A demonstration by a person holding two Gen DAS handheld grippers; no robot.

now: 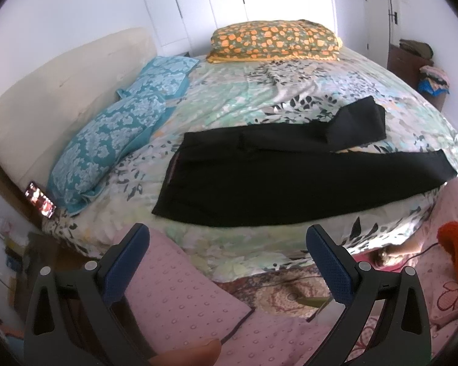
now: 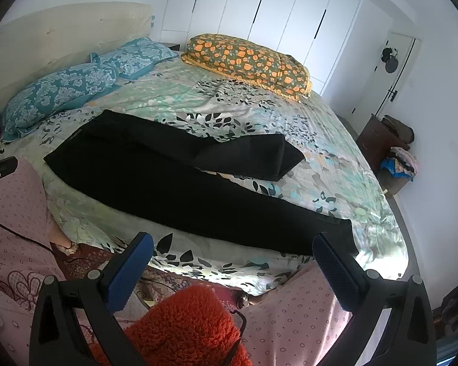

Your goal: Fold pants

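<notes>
Black pants [image 1: 259,180] lie flat on the floral bedspread [image 1: 244,97], waistband to the left, legs running right. The near leg lies straight; the far leg is folded back on itself. In the right wrist view the pants [image 2: 168,177] run from upper left to lower right, the near leg's hem by my right fingertip. My left gripper [image 1: 229,238] is open and empty, held off the bed's near edge below the waistband. My right gripper [image 2: 233,248] is open and empty, held off the near edge near the leg's hem.
Two blue patterned pillows [image 1: 107,140] lie at the headboard on the left. An orange-flowered folded quilt [image 1: 274,42] lies at the far side. A lit phone [image 1: 41,199] leans at the bed's left corner. A nightstand with clothes [image 2: 394,149] stands right. Pink-clad legs and an orange fuzzy thing [image 2: 186,326] are below.
</notes>
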